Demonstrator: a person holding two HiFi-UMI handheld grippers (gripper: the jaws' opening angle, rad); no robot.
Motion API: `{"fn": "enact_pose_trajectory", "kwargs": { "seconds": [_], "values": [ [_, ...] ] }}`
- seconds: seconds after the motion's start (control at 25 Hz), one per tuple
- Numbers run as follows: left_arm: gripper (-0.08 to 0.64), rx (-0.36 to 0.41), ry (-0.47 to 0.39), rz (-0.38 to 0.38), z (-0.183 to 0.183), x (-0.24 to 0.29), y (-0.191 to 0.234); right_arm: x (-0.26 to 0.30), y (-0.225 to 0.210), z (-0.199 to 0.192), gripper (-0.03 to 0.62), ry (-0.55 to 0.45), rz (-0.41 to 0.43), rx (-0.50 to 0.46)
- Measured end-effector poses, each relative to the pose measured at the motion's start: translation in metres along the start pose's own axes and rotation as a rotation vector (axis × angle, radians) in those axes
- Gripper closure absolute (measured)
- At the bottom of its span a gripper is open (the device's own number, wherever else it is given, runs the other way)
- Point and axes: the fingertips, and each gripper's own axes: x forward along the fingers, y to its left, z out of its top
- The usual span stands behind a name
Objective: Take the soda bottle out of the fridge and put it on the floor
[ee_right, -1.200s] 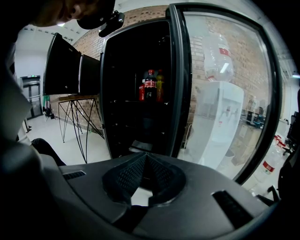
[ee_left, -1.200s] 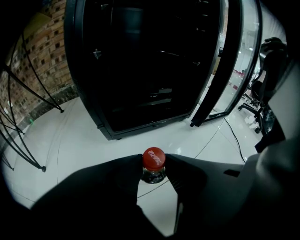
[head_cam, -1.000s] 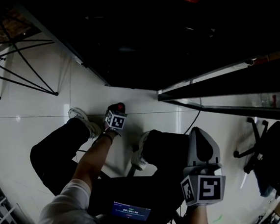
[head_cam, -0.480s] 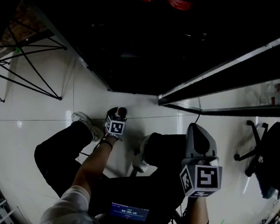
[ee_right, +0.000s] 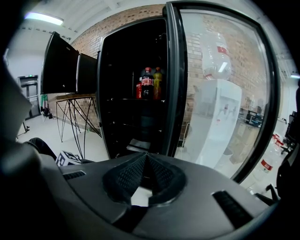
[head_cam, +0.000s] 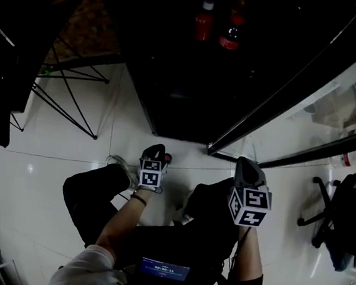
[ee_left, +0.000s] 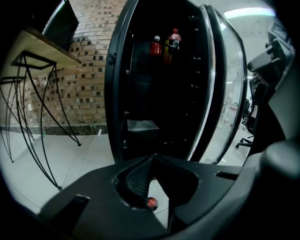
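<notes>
Soda bottles (ee_right: 147, 82), three, in one fridge (ee_right: 123, 70); left hand-held gripper (ee_left: 151, 159) and right hand-held gripper (ee_right: 146, 157), two, jaws together, empty

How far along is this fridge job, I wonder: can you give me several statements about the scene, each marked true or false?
1. The fridge door stands open. True.
2. The left gripper is clamped on a bottle. False: its jaws are together with nothing between them; only a red cap shows below them, over the floor.
3. Bottles stand on a high shelf inside the fridge. True.
4. The right gripper has its jaws spread wide. False: its jaws are together and hold nothing.
</notes>
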Motion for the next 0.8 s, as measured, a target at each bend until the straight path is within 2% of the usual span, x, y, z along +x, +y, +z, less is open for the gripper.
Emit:
{"fn": "enact_pose_trajectory", "kwargs": {
  "seconds": [0.28,0.6,0.8],
  "values": [
    [0.560,-0.009,-0.116,-0.008,0.076,-0.083,-0.010,-0.013,-0.001,-0.003,0.572,-0.010,0.000,0.040],
    [0.560,0.019,-0.200,-0.007,0.139,-0.160,-0.020,-0.023,0.000,0.001,0.574,-0.054,0.006,0.057],
    [0.560,0.027,-0.241,-0.019,0.162,-0.194,-0.026,-0.028,0.005,0.004,0.574,-0.084,0.013,0.068]
  ]
}}
